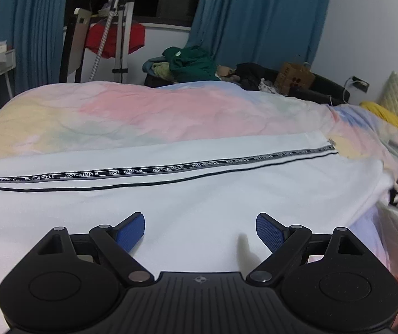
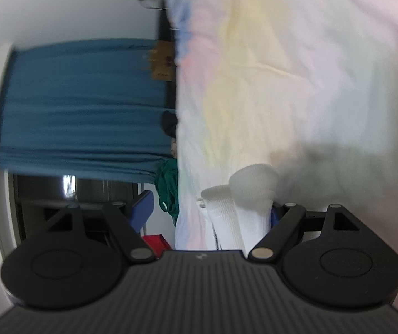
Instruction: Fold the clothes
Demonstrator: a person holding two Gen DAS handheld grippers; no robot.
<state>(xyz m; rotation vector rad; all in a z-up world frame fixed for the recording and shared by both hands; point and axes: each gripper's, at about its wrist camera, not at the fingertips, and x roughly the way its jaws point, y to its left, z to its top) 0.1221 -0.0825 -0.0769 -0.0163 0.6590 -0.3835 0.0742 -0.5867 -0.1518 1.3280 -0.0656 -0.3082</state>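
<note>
While I held the left gripper low over the bed, its jaws stood wide apart with nothing between the blue pads. Beneath them a white garment lay spread flat across the near edge of the bed, on the pastel duvet. A grey band printed NOT-SIMPLE and a thin black line beside it ran across the garment from the left edge toward the right, ending at its far right corner. Beyond the bed's far edge I noted blue curtains, a green heap of clothes and a cardboard box.

The right wrist view was rolled sideways and blurred. The right gripper showed its jaws apart; a ribbed white cuff lay between them, against the right finger. I could not tell whether it was pinched. The duvet filled the frame behind it.
</note>
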